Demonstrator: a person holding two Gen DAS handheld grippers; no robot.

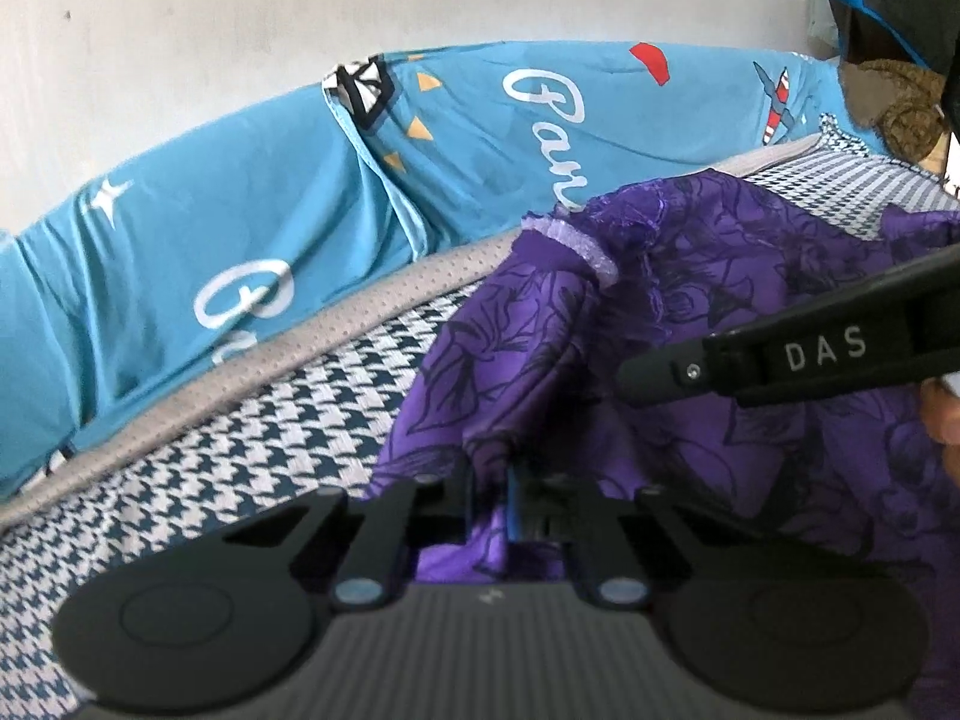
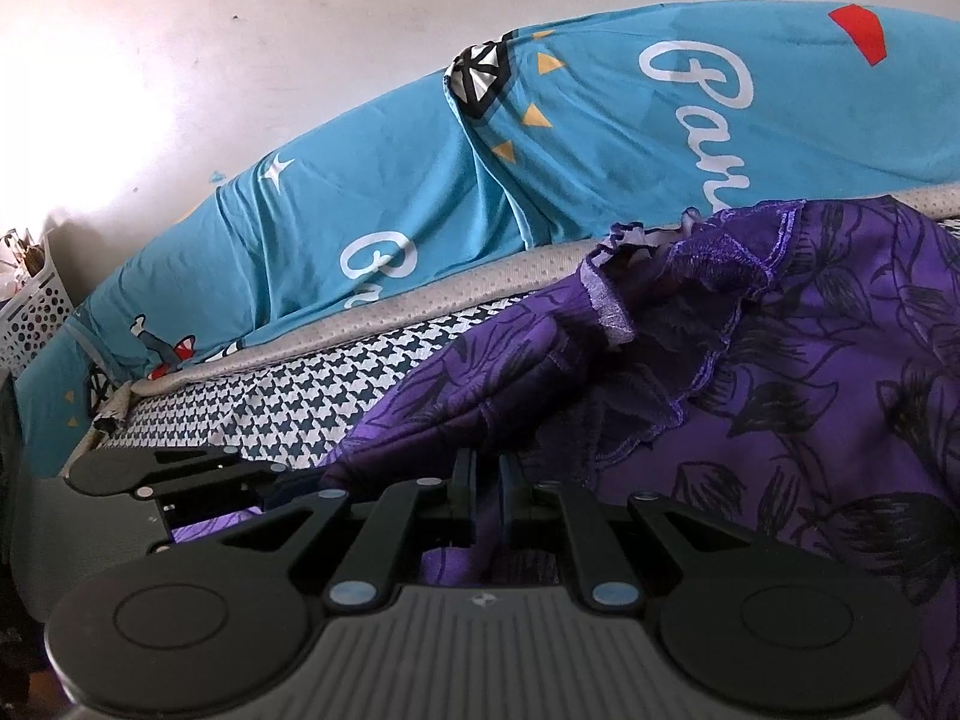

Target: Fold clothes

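Observation:
A purple garment [image 1: 750, 276] with a black flower print and a frilled edge lies bunched on the houndstooth sheet [image 1: 270, 420]. My left gripper [image 1: 489, 474] is shut on a fold of its cloth at the near edge. My right gripper [image 1: 636, 375] reaches in from the right over the garment, with a hand [image 1: 942, 414] behind it. In the right wrist view, the right gripper [image 2: 486, 468] is shut on a pinch of the purple garment [image 2: 810, 372]. The left gripper [image 2: 264, 471] lies low to its left, its tips buried in the cloth.
A blue quilt [image 1: 240, 228] with white script lies rolled along the white wall behind the bed. The grey mattress edge [image 1: 300, 348] runs in front of it. A white perforated basket [image 2: 30, 312] stands at the far left. Dark and brown items [image 1: 900, 102] sit at the top right.

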